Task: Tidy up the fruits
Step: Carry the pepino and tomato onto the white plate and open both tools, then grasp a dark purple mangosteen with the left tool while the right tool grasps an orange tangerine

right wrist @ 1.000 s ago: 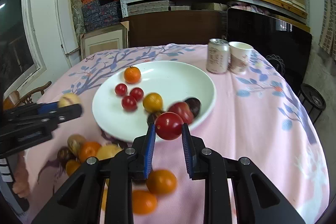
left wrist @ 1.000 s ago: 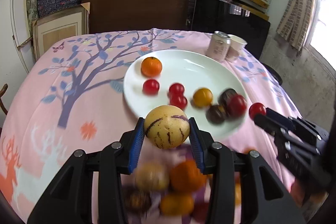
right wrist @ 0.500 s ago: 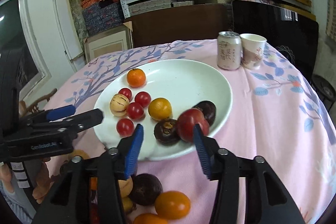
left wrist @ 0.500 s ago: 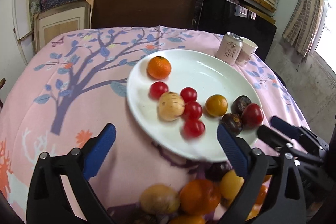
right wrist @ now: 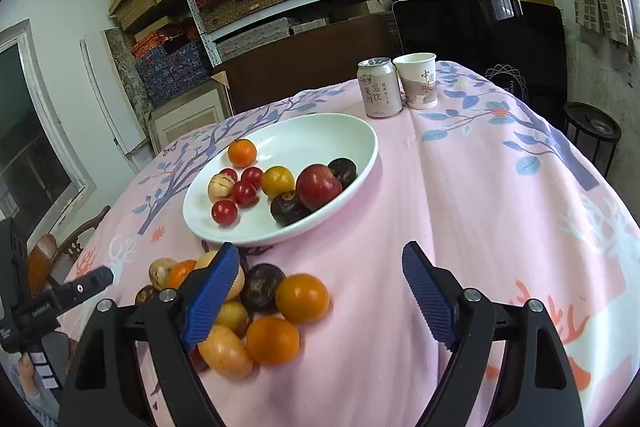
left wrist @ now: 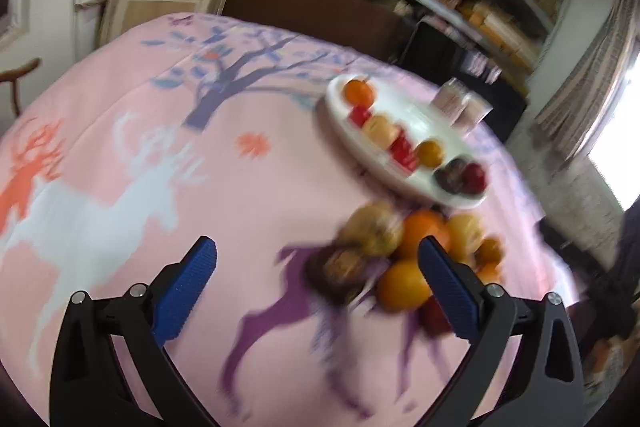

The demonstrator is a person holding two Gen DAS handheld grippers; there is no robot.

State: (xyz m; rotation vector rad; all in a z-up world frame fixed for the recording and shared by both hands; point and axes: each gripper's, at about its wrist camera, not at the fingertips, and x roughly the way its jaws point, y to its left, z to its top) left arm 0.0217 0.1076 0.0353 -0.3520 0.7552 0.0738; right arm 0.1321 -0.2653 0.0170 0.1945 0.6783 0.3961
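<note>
A white plate holds several fruits: an orange, a striped yellow melon, cherry tomatoes, a red apple and dark fruits. A pile of loose fruits lies on the pink cloth in front of the plate. My right gripper is open and empty, just right of the pile. My left gripper is open and empty, near the same pile, in a blurred view with the plate beyond. It also shows in the right wrist view.
A drink can and a paper cup stand behind the plate. Shelves with boxes, a dark board and a chair surround the table. The table drops off on the right, above a black bin.
Both grippers let go of their fruit onto the plate, opened wide and pulled back toward the loose pile. The left view swung left and is blurred.
</note>
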